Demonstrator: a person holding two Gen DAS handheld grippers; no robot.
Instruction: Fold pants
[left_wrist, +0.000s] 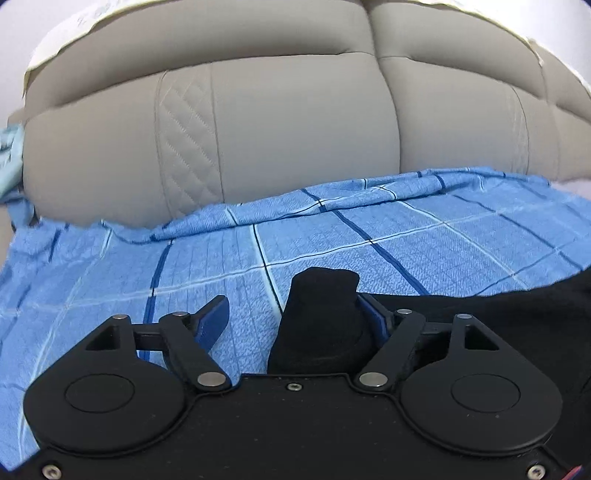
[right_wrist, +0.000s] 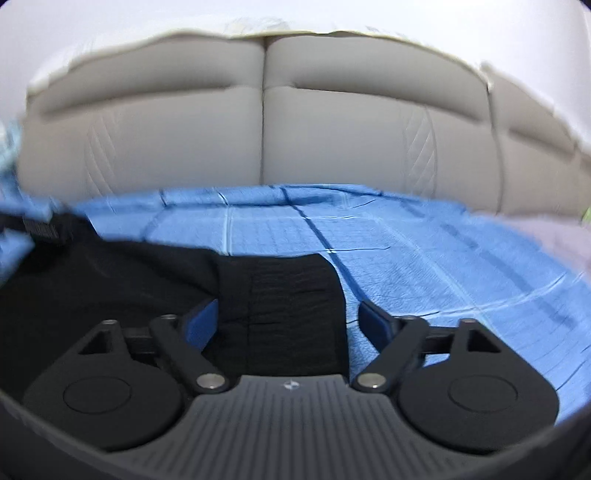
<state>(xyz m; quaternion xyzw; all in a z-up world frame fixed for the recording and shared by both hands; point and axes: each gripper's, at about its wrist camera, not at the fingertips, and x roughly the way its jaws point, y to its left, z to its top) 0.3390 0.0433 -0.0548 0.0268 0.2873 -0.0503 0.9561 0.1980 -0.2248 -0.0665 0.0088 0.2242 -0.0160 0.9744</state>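
A: What fills most of both views?

B: A beige headboard (left_wrist: 277, 122), padded, with quilted diamond stitching in narrow panels. It stands at the far edge of the bed. In front of it lies a blue checked sheet (left_wrist: 424, 229), crossed by dark and pale lines and rumpled where it meets the padding.

A: And the pants?

B: The pants (right_wrist: 110, 280) are black and lie on the sheet. In the right wrist view they spread from the left edge to the middle, with a flat squared end reaching between the fingers. In the left wrist view they come in from the right edge, and one corner stands up in a small peak close to the right-hand finger.

A: How does the left gripper (left_wrist: 295, 314) stand?

B: Its jaws are apart. The left-hand finger is clear of the cloth, over bare sheet. The raised corner sits between the fingers and hides part of the right-hand pad; I cannot tell whether it touches that pad. Nothing is pinched.

A: The right gripper (right_wrist: 288, 314)?

B: Jaws wide apart too. The squared end of the pants lies between the blue pads (right_wrist: 205, 323), and neither pad presses on it. That view is somewhat blurred.

A: Anything smaller?

B: A pale turquoise cloth (left_wrist: 11, 155) at the far left edge.
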